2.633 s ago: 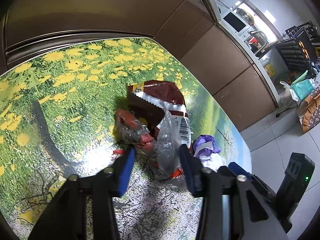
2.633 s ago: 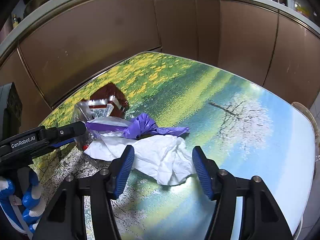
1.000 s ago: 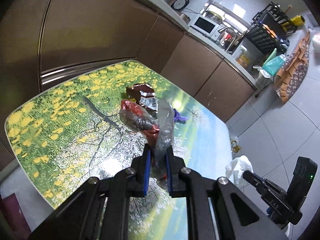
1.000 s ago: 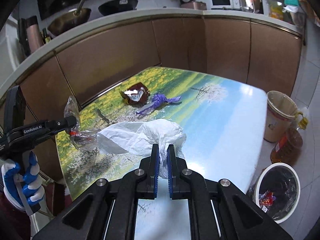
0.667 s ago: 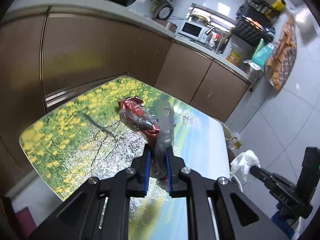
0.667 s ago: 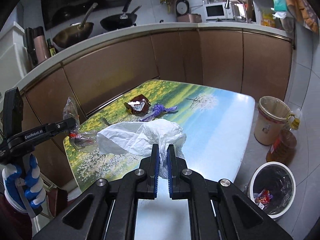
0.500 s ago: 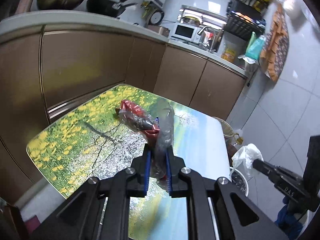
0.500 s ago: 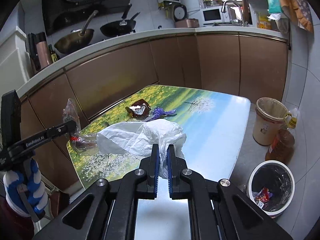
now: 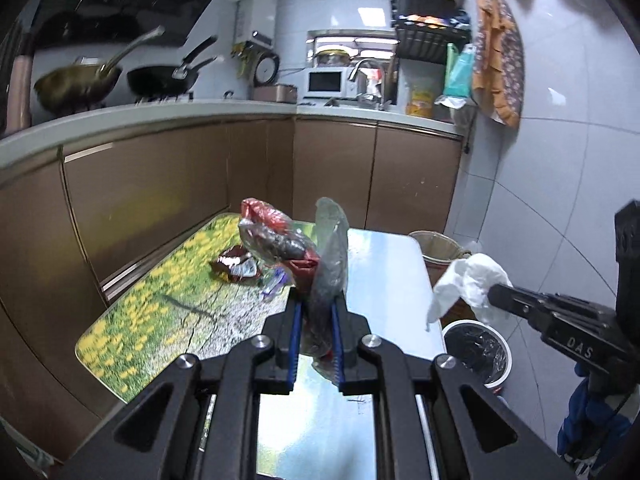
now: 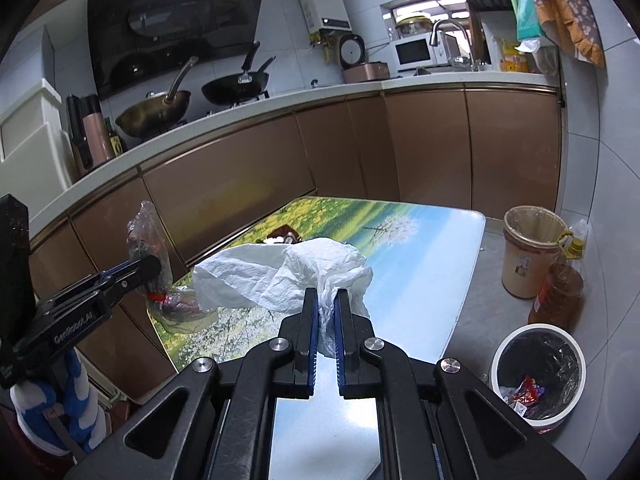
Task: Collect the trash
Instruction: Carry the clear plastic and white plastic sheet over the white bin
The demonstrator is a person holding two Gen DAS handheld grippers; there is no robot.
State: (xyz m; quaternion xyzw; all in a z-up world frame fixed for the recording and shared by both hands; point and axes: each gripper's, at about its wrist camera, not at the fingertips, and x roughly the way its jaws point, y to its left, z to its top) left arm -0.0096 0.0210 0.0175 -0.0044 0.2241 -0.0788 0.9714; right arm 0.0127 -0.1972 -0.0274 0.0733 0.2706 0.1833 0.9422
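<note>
Left gripper (image 9: 314, 334) — black frame, blue-padded jaws, lower centre of its own view — clenched on a crumpled clear plastic bag with red wrapper scraps inside (image 9: 298, 258), which stands up from the jaws, clear of the table; the same bundle shows at left in the right wrist view (image 10: 160, 276). Right gripper (image 10: 326, 330) — same build, lower centre of its view — clenched on a crumpled white paper tissue (image 10: 288, 274), the sheet billowing up and to the left above the jaws; in the left wrist view the tissue (image 9: 468, 284) hangs at right, above the bin. Rectangular table with a printed meadow-and-sky top (image 10: 420, 264), centre of both views, set against brown kitchen cabinets (image 10: 424, 148). On its far part, a brown and silver foil snack wrapper (image 9: 236, 266) lies flat; just right of it a small purple scrap (image 9: 276, 282), blurred. White round waste bin with a black liner (image 10: 538, 374), lower right, on the floor beside the table, with coloured wrappers at its bottom. Beige bucket-shaped bin (image 10: 530, 250) behind it; an amber plastic bottle (image 10: 558, 294) between the two. Hand in a blue and white glove (image 10: 60, 396), lower left, holding the left gripper's handle.
</note>
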